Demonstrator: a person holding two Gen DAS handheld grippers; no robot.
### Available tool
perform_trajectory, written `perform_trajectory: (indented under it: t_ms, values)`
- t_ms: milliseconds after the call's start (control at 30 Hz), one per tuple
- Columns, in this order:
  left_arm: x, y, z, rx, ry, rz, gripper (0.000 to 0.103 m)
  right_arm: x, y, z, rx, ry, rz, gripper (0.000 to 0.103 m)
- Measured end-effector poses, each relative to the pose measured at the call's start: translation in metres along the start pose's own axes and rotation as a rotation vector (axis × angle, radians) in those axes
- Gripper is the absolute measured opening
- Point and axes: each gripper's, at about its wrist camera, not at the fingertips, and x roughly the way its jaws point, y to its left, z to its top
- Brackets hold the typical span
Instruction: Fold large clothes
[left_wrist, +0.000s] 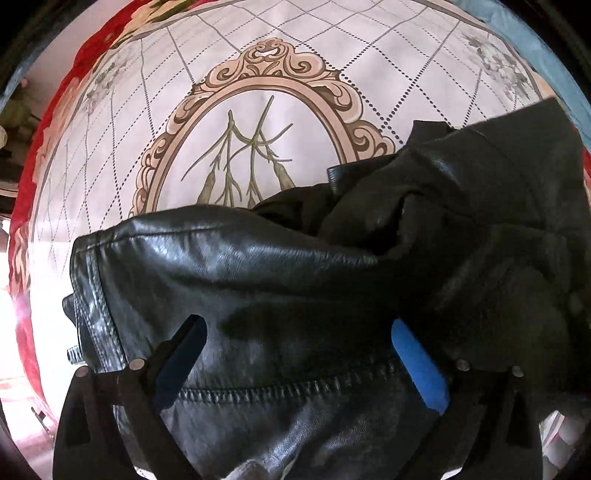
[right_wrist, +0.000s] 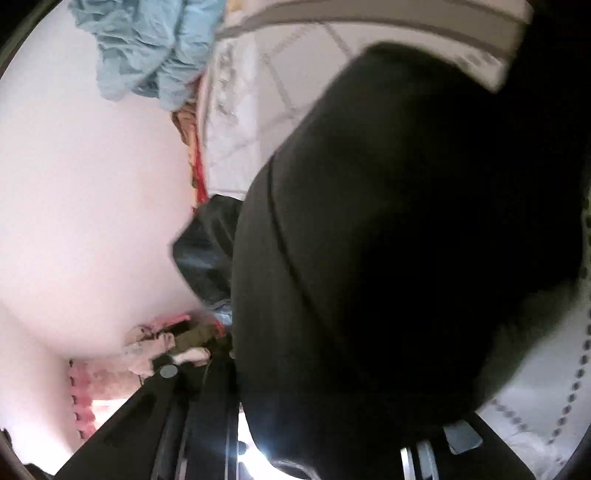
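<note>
Straddling the black jacket (left_wrist: 295, 295) heaped at 5 o'clock on the bed (left_wrist: 258, 92), the left gripper (left_wrist: 299, 354) has jaws apart, the right gripper (right_wrist: 332, 435) cannot be judged behind dark cloth, and slick leather would likely slip from a shallow bite.

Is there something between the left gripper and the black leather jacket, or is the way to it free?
Nothing visible stands between them. The left gripper is open, and the black leather jacket already lies between its two fingers, on the patterned bed cover. Whether the pads touch the leather cannot be told.
</note>
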Motion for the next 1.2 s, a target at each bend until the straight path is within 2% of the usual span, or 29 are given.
perform_trajectory:
  t_ms: [233,467,567,633,767,933,1067,1200]
  values:
    - [0.004,0.005,0.01,-0.026,-0.011,-0.044,0.103,0.006,0.086,-0.022,-0.201,0.008,-0.069,0.016]
    - [0.01,0.031,0.006,-0.084,-0.027,-0.175,0.103,0.038,0.161,-0.058,-0.444,0.041,-0.213,0.016]
    - [0.002,0.055,0.004,-0.128,-0.017,-0.215,0.103,0.048,0.188,-0.075,-0.537,0.045,-0.277,0.016]
    - [-0.016,0.091,-0.004,-0.198,-0.048,-0.241,0.103,0.057,0.207,-0.091,-0.614,0.052,-0.319,0.016]
    - [-0.054,0.181,-0.038,-0.355,-0.112,-0.206,0.103,0.094,0.25,-0.147,-0.852,0.09,-0.422,0.016]
    - [-0.084,0.29,-0.109,-0.578,-0.119,-0.113,0.103,0.152,0.272,-0.234,-1.121,0.21,-0.487,0.015]
    - [-0.099,0.343,-0.164,-0.716,-0.12,-0.047,0.103,0.205,0.258,-0.302,-1.254,0.344,-0.523,0.016]
    - [-0.097,0.385,-0.207,-0.817,-0.103,0.033,0.103,0.27,0.208,-0.363,-1.299,0.535,-0.605,0.016]
